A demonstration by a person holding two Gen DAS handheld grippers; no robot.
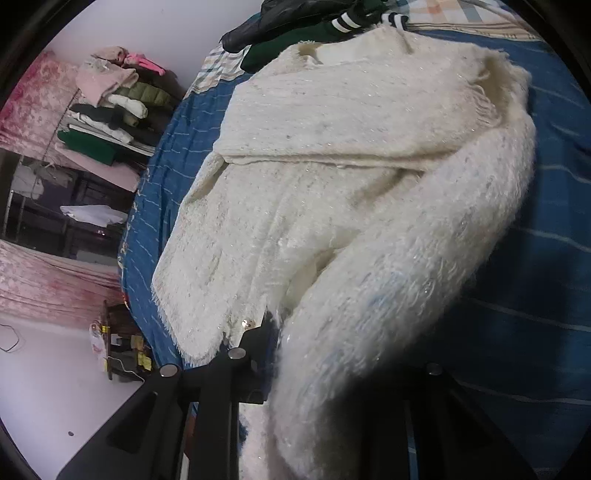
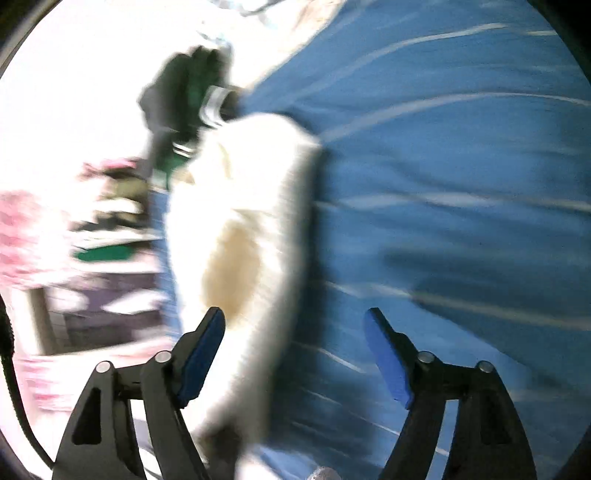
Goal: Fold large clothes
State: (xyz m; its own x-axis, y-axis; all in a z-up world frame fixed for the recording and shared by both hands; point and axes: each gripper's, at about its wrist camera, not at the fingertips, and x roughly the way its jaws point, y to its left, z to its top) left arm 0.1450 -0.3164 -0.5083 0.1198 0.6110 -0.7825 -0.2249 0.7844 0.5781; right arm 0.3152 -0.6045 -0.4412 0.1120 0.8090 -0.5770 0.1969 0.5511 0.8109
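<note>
One white fuzzy sweater (image 1: 314,192) lay spread on the blue striped bedsheet (image 1: 546,280), its upper part folded down across the body in a flat band. A shaggy sleeve (image 1: 406,280) ran from the sweater's far shoulder back to the left gripper (image 1: 295,354), whose jaws were buried in the pile and appeared clamped on it, only one black finger (image 1: 255,343) showing beside the sweater's hem. At the sweater's collar end lay a dark green garment with white stripes (image 1: 314,37) and a black jacket (image 1: 266,22). Beyond the sweater's far edge, off the bed, stood a stack of folded clothes (image 1: 114,103). The right wrist view was motion-blurred: the right gripper (image 2: 295,325) hung with jaws spread wide and nothing between them, its blue pads (image 2: 201,362) over the sweater's edge and the sheet.
</note>
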